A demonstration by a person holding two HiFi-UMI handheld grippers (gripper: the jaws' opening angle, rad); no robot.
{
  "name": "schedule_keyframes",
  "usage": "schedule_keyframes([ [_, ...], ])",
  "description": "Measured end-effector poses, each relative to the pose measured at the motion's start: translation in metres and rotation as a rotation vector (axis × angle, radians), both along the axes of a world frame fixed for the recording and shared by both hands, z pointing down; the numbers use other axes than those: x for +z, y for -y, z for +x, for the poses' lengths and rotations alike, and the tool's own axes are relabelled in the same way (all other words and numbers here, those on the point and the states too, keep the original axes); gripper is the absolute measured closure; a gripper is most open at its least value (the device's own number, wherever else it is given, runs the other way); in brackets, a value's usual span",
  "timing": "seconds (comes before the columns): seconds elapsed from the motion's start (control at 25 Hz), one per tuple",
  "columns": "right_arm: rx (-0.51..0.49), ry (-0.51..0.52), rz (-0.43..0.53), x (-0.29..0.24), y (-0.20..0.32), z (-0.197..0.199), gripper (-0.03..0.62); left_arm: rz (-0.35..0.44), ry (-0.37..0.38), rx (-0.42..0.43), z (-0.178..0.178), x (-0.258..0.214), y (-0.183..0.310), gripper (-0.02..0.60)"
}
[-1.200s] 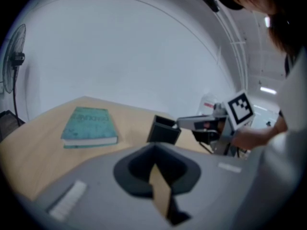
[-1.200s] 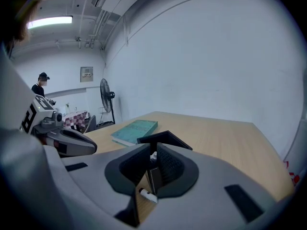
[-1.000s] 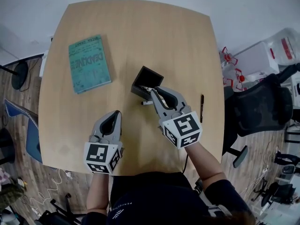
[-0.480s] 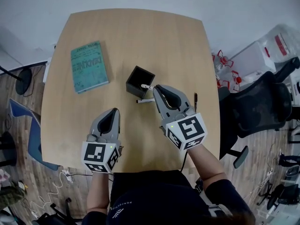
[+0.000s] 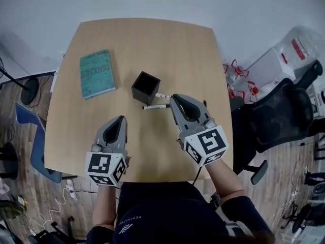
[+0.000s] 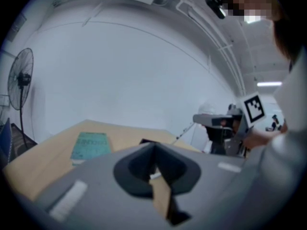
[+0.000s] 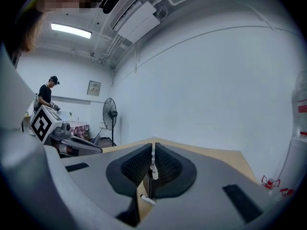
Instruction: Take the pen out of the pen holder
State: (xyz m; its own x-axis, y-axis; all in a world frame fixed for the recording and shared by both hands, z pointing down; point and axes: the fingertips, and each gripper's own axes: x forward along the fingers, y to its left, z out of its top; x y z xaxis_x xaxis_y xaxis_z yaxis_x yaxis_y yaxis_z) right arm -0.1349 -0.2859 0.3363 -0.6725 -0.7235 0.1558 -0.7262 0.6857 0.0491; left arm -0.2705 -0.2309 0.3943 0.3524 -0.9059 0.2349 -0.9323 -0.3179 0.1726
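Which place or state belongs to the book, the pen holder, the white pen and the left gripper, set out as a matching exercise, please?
Things:
1. book
2. pen holder
3. white pen
4. left gripper

Places or states:
A. clamped between the right gripper's fingers
B. teal, lying flat near the table's left edge
C. shut, holding nothing
D. black, upright, open-topped, mid-table

Pairs: 1-B; 2-D; 3-A; 4-C.
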Motion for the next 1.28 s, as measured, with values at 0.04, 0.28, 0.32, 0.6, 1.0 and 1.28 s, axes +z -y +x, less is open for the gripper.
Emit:
schedule_keyframes([
  [0.04, -0.001, 0.0, 0.003, -0.001, -0.003, 0.003, 0.579, 0.005, 0.002, -0.006, 0.001, -0.002, -0.002, 0.577],
  [0.28, -0.013, 0.002, -0.003, -0.002, -0.019, 0.019, 0.579, 0.029, 0.012, -0.038, 0.004, -0.012, -0.012, 0.577],
  [0.32, -0.014, 0.004, -0.005, -0.002, -0.021, 0.021, 0.579, 0.033, 0.013, -0.041, 0.004, -0.013, -0.013, 0.577],
  [0.6, -0.018, 0.006, -0.011, 0.002, -0.033, 0.035, 0.579, 0.043, 0.023, -0.061, 0.009, -0.017, -0.024, 0.577],
  [1.0, -0.023, 0.008, -0.033, 0.01, -0.043, 0.042, 0.579, 0.033, 0.026, -0.089, 0.006, -0.013, -0.033, 0.577],
  [1.28, -0.023, 0.018, -0.052, 0.012, -0.044, 0.042, 0.579, 0.021, 0.025, -0.091, 0.006, -0.01, -0.032, 0.578],
])
